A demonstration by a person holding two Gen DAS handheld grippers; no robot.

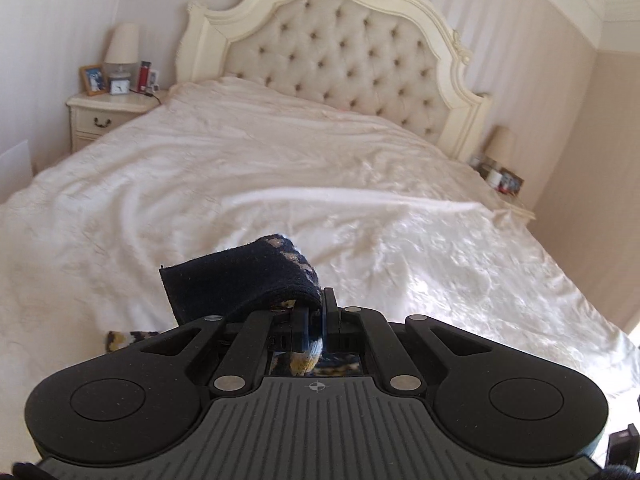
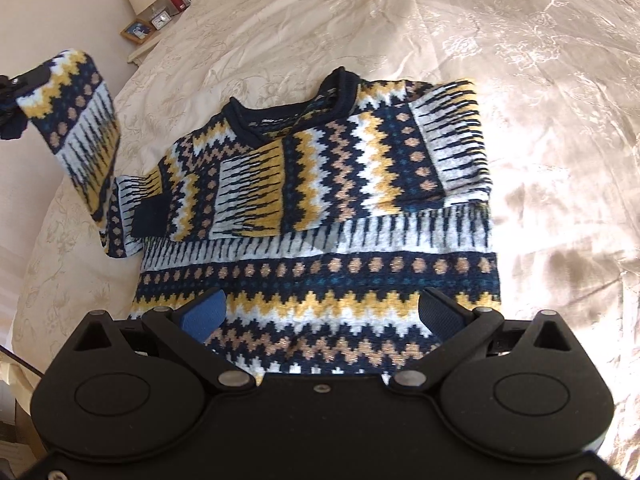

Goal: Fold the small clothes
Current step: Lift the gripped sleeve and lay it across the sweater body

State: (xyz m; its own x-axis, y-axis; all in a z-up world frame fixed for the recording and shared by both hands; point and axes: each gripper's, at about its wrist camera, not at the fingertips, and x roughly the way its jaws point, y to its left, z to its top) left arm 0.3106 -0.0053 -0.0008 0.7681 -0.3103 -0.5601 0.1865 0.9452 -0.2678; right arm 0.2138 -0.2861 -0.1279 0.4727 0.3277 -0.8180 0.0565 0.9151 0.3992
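Sweater [image 2: 320, 216]: a small knitted pullover in navy, yellow, white and tan zigzag bands, lying flat on the bed [image 2: 540, 80] with its navy collar [image 2: 288, 108] toward 12 o'clock and its hem toward 6 o'clock. One sleeve [image 2: 248, 196] is folded across the chest. The other sleeve [image 2: 84, 128] is raised off the bedcover at 9 o'clock, hanging from the left tool [image 2: 24, 80] at the frame edge.

Left tool [image 1: 314, 320]: clenched, grasping the sleeve's navy cuff [image 1: 240, 280]. In the left wrist view the cuff stands up at 12 o'clock from the pinched fingers, and patterned knit passes down between them. Beyond it are the cream bedcover and a tufted headboard [image 1: 344, 52].

Right tool [image 2: 320, 316]: released, its blue-padded fingers [image 2: 206, 314] spread wide, holding nothing. It hangs over the sweater's lower body near the hem; whether the pads touch the knit cannot be determined.

Nightstand [image 1: 108, 114]: at 10 o'clock, beside the bed, carrying a lamp [image 1: 122, 50], a framed photo [image 1: 93, 79] and a small clock [image 1: 119, 86].
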